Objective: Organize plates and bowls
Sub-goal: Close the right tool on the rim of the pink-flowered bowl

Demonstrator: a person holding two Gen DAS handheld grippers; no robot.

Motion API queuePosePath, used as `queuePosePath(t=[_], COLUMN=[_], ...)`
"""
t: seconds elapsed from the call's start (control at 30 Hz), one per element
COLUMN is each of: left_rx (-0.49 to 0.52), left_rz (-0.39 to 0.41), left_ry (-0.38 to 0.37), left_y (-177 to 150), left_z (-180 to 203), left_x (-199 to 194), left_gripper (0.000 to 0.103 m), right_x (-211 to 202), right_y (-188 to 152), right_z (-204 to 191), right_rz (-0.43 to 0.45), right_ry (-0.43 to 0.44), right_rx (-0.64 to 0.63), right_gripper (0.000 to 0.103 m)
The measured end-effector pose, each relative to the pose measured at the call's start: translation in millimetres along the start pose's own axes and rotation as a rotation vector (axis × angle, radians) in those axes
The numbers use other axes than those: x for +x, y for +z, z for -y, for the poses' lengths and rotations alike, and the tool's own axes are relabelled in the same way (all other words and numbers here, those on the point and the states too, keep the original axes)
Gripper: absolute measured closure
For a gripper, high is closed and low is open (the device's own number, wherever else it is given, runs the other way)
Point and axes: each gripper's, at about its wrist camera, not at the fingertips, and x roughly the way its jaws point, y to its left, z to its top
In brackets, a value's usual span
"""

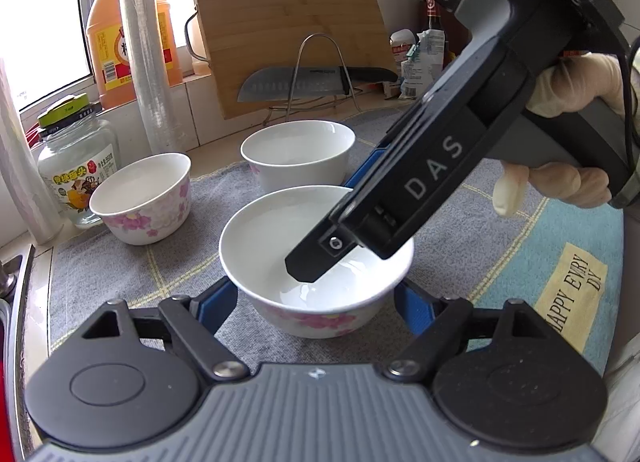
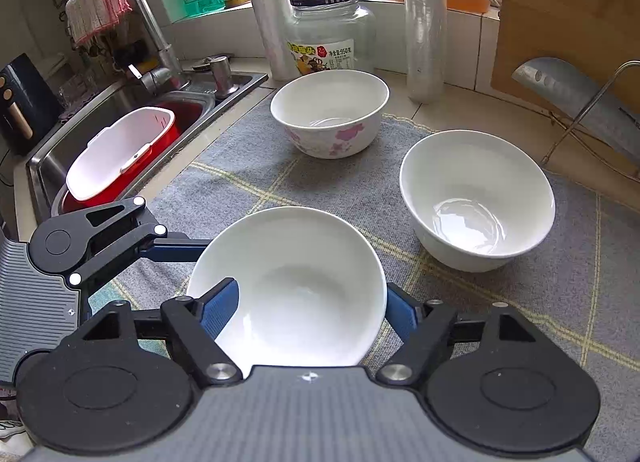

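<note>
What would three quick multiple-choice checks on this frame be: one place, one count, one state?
1. Where is the knife?
A. flat on the mat
B. in a bowl
C. on the wire rack at the cutting board

2. How many bowls stand on the grey mat?
A. two
B. three
C. five

3. How is the nearest bowl?
A. upright, between the jaws of the left gripper
B. upside down
C. stacked in another bowl

Key: 1 C, the blade lies across the rack's wire. 2 B, the right wrist view shows all three. 3 A, its hollow faces up, with a blue finger on either side.
</note>
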Motion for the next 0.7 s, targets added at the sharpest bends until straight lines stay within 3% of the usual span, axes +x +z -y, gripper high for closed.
queuePosePath(t=[0.13, 0.7], left_rx=[-0.004, 0.054], left_rz=[0.001, -0.036], left_ry=[-0.005, -0.068], left_y=[0.3, 6.6], left_z=[-1.2, -9.2], left_x=[0.5, 5.5], left_gripper=[0.018, 0.018], right_x=[3.0, 5.8], right_y=[1.9, 6.8], right_z=[0.1, 0.7], right_rz=[-0.015, -0.049], right_ry=[-0.010, 0.000], right_rx=[-0.012, -0.040], right_gripper=[0.026, 0.026])
